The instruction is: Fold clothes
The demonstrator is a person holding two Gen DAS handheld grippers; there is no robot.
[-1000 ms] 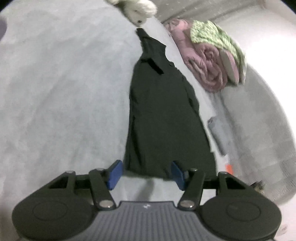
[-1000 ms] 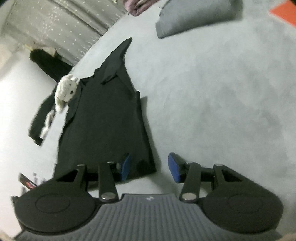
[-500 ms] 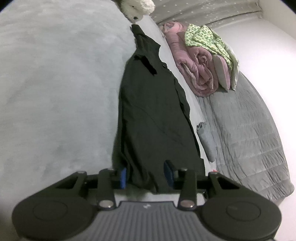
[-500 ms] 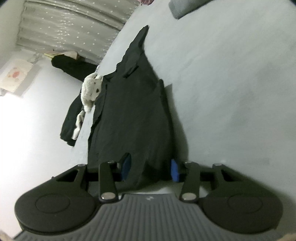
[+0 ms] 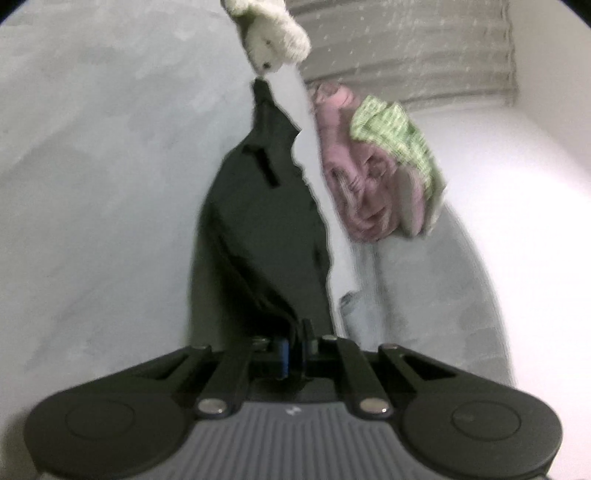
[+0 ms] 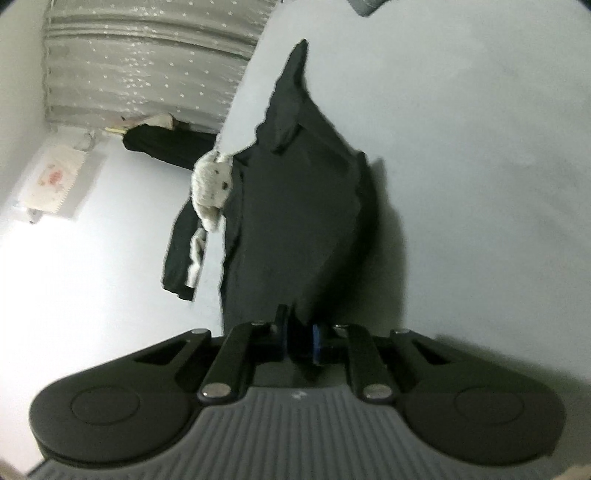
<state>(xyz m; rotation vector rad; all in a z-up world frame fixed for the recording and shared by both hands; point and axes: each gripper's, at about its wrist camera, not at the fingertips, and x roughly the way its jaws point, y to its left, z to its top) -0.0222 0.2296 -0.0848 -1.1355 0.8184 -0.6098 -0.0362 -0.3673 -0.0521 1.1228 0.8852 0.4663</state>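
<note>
left gripper [image 5: 293, 350] fingers pinched on the near hem of the dark garment [image 5: 266, 221], having just closed; right gripper [image 6: 297, 341] the same, cloth [image 6: 299, 221] between its fingers. both hold the near end. garment's long axis runs straight away from the fingers along the bed [image 5: 92, 166] edge, toward a plush toy [image 5: 269, 33]. flat, dark, slightly rumpled.

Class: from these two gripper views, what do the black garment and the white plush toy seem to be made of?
Black garment: apparently thin matte woven or knit fabric; it drapes limply and creases without shine.
White plush toy: probably synthetic pile; its outline looks fuzzy.
</note>
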